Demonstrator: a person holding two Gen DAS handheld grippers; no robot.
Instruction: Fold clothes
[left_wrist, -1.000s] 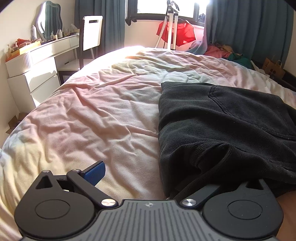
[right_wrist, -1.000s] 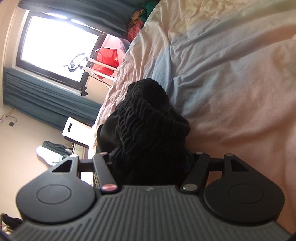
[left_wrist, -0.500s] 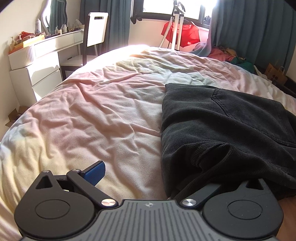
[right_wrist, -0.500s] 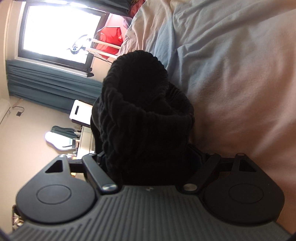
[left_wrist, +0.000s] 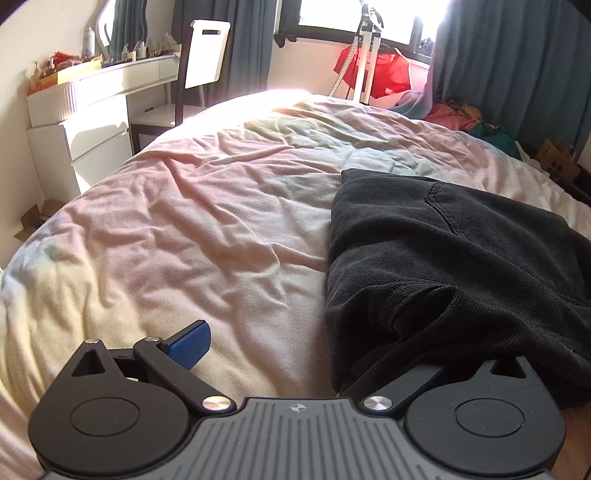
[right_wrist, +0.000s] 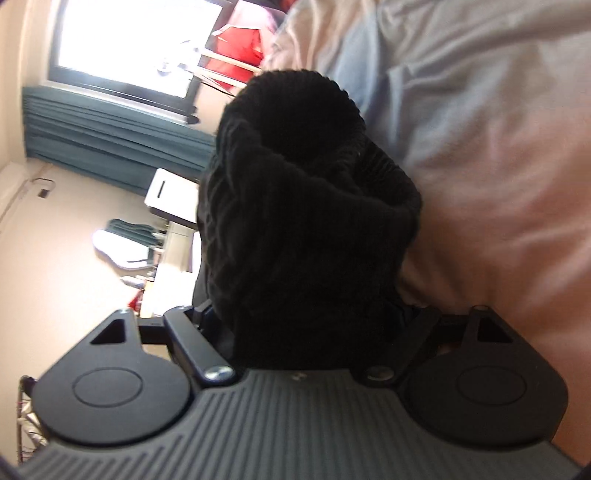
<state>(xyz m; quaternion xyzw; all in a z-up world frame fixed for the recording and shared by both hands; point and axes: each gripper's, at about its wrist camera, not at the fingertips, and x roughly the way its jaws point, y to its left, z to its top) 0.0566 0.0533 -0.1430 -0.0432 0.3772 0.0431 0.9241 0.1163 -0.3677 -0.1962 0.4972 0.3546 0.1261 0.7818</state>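
1. Garment (left_wrist: 461, 266): black corduroy, lying on the right part of the bed (left_wrist: 207, 229), partly folded; 1 layer doubled over near the front edge, a seam showing on top. Sheet beside it is bare, leaving room for the fold.

2. Left gripper (left_wrist: 306, 350): jaws spread wide; blue pad (left_wrist: 190, 345) free over the sheet, the other finger hidden under the garment's near edge. No squeeze visible; likely placed to catch that edge.

3. Right gripper (right_wrist: 314, 317): jaws have just been opening and stand wide, a bunched ribbed fold (right_wrist: 306, 206) between them, apparently loose. Judged: releasing.
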